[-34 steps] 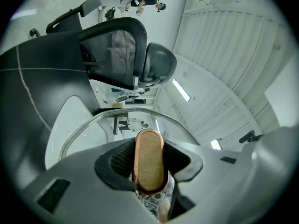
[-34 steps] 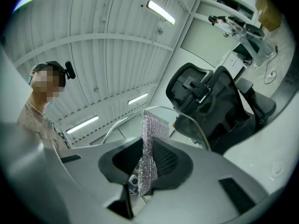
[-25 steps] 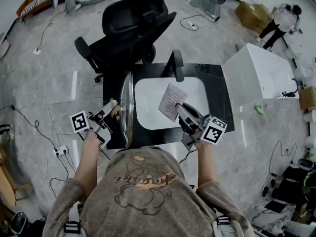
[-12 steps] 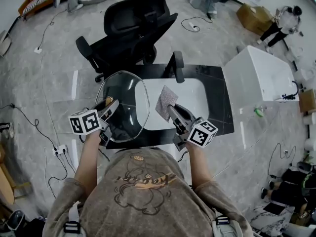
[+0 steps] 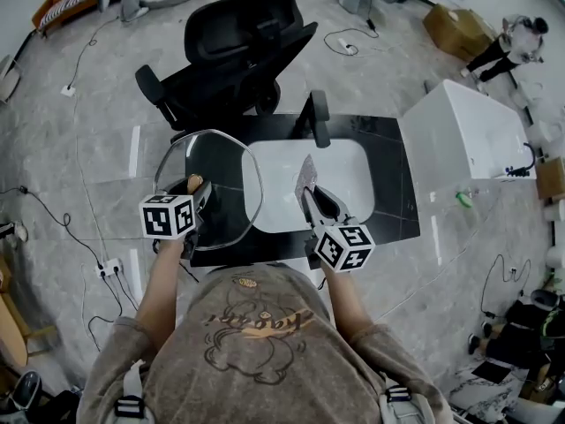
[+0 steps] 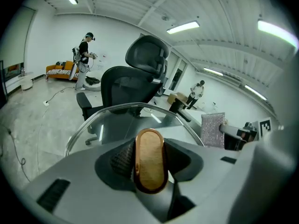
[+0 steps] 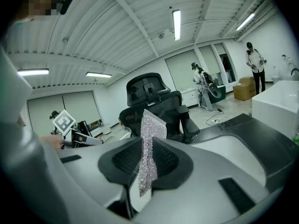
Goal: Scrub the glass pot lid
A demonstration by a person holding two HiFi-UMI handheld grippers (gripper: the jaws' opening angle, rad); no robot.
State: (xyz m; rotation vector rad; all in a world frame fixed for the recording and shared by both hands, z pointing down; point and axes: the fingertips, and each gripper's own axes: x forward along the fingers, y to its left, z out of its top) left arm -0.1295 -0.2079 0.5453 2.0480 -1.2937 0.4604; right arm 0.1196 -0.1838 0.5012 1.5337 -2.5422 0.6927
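Pinching lid [image 5: 225, 168] knob [image 6: 149, 160], L tool [image 5: 200, 193], scrubber [image 5: 305, 173] near

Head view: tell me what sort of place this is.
Probably a lab or workshop staged for recording, not a home kitchen. A freestanding sink sits on an open floor, with an office chair behind it and a power strip and cardboard box nearby.

A black table [image 5: 390, 177] carried a white sink [image 5: 349, 179], with a black tap [image 5: 316, 117] seemingly mounted at its far edge.
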